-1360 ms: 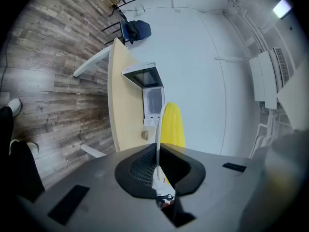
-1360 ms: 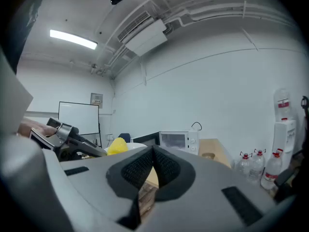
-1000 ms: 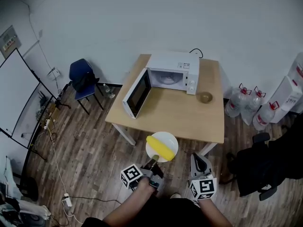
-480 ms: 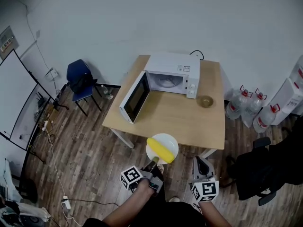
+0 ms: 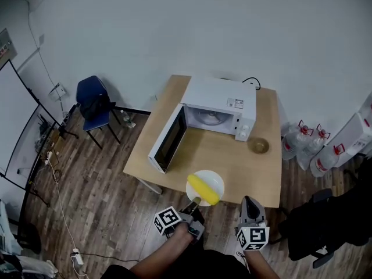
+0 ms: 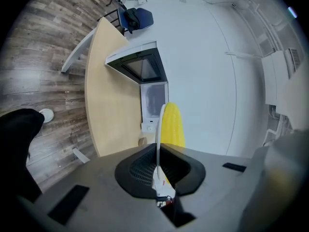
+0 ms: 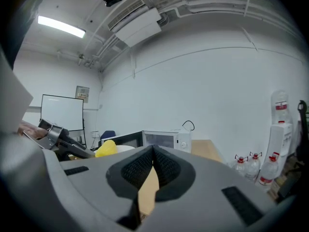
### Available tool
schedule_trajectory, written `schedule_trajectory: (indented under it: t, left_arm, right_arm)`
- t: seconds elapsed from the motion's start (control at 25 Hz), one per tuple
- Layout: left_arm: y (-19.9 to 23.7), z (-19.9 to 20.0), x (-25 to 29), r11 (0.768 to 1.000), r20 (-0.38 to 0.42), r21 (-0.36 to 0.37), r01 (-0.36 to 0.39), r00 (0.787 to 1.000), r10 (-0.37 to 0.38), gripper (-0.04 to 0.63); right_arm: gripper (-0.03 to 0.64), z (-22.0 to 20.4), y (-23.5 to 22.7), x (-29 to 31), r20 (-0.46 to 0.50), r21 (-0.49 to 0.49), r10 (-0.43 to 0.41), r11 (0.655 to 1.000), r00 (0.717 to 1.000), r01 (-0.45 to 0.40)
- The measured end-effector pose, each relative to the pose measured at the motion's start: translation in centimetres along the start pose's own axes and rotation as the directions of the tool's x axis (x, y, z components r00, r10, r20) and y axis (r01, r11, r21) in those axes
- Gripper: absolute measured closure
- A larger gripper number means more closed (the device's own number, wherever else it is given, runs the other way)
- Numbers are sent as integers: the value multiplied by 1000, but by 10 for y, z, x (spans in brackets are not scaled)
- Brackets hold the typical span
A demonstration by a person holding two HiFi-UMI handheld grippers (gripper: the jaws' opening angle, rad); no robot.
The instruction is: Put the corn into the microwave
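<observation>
The left tool (image 5: pixel 193 203) is pinching the thin rim of a smooth, round white plate (image 5: pixel 214 178). A ribbed yellow corn cob (image 5: pixel 203 189) is lying on it just beyond the tips, near the front edge of the pale wooden surface (image 5: pixel 256 166). The right tool (image 7: pixel 153 151) is sitting fully closed and empty. The boxy white microwave (image 5: pixel 224 100) is standing open.

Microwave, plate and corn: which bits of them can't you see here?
- Microwave inside: head view, its own top hides most; left gripper view, plate and corn cover part.
- Microwave buttons: head view, too small to read.
- Plate face: left gripper view, seen edge-on only.
- Bowl contents: head view, too small.
</observation>
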State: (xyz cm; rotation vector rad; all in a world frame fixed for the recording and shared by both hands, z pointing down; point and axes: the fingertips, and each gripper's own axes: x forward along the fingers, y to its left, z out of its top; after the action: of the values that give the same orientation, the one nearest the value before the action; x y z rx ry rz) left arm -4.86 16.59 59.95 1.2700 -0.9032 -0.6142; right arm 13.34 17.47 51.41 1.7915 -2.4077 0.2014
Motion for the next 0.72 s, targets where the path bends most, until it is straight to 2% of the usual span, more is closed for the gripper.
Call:
schedule_trajectory:
  t: [0.2,0.48,0.72]
  left_arm:
    - [-12,41,34,1000,-29,1,-3,1000,3,577]
    - [-14,93,71,1000,-82,17,-21,996,22,577]
    - [-12,118,98,999,-142,21,-24,989,27,577]
  right_arm:
    - [557,17,-8,52,-10,4,-72,997,997,72]
    - [557,23,3,113,-34,12,-102,995,994,102]
    - [557,42,11,143,-4,-51,-150,987,989,150]
